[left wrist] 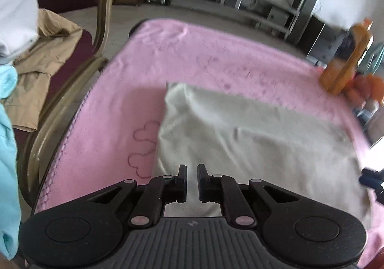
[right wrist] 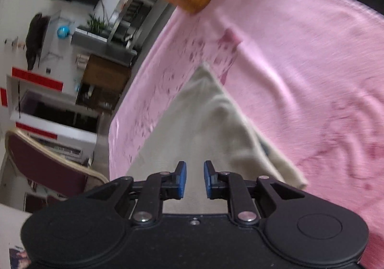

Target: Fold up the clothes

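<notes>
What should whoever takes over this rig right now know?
Left tool: jaws a narrow gap apart, nothing between them, above the near edge of the cream garment.
Right tool: jaws slightly apart, empty, over the same garment.
The cream garment lies as a flat rectangle on the pink blanket and looks already folded at least once.
A tan garment, a white one and a light blue one sit loose on and around the chair.
Left to do: probably finish or set aside the cream garment, then fold the others.
</notes>
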Motion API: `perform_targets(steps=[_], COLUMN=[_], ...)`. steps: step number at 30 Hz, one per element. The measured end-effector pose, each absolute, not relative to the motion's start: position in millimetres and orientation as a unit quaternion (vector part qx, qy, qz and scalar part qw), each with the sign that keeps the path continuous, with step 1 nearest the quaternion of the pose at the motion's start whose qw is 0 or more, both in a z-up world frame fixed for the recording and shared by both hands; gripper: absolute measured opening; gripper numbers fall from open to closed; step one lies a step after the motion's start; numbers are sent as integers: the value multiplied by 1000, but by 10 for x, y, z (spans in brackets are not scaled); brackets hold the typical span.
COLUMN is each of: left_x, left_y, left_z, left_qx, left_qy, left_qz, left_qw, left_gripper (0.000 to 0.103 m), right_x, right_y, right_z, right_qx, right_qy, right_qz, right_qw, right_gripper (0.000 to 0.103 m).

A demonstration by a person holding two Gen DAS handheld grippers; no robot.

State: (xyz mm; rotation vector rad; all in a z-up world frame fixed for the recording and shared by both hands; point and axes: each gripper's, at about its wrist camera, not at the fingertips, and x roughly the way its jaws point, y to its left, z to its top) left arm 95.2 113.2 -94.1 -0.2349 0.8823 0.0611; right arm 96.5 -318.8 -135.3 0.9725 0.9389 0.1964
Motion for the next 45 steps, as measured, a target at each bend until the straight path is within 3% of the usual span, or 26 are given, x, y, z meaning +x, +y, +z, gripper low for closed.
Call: perform_targets(steps=[1,3,7,8,9,17,22,25,28,32,40,45], left_x=[946,885,696,660,621,298,418,496,384,256,192,277], left_y=[1153,1226,1454,1499,1540,1424,1119,1049,1123,1245,1225,902], left_z=[-976,-971,-948,-951,-950,-673,-796,-961,-962,-959,-708,-723], left_qx=[-111,-114,-122,-119,-117,-140,-92,-84,-76,-85,-75,-27], left_qy=[432,445,476,480,482,423,431,469,496,504,437,426], left_qz=[36,45,111,130,147,77,29,10,31,60,81,22], left_qw=[894,887,864,859,855,892,897,879,864,857,893,904], left_gripper=[11,16,14,6,6,8,8,15,17,15,14,14], right_x=[988,961,676,607,539,264,484,630,638,479,290,413], right_y=[-3189,-3300,-3653,-3729,-3798,-3740,-3316,-3140,-3126,-3404,-3563,-3398], right_z=[-1388,-1502,-1579,-1539,-1499,-1279,-1331,-1432,-1486,-1415,-1220,-1263], right_qx=[446,466,523,514,503,508,462,442,416,426,433,441], right_qy=[441,456,448,441,436,402,439,474,510,494,427,437], right_qz=[82,57,10,-16,-42,17,100,118,93,29,4,75], right_qw=[775,756,725,736,745,761,764,752,747,757,794,780], right_gripper=[17,0,0,1,8,15,15,15,10,10,15,15])
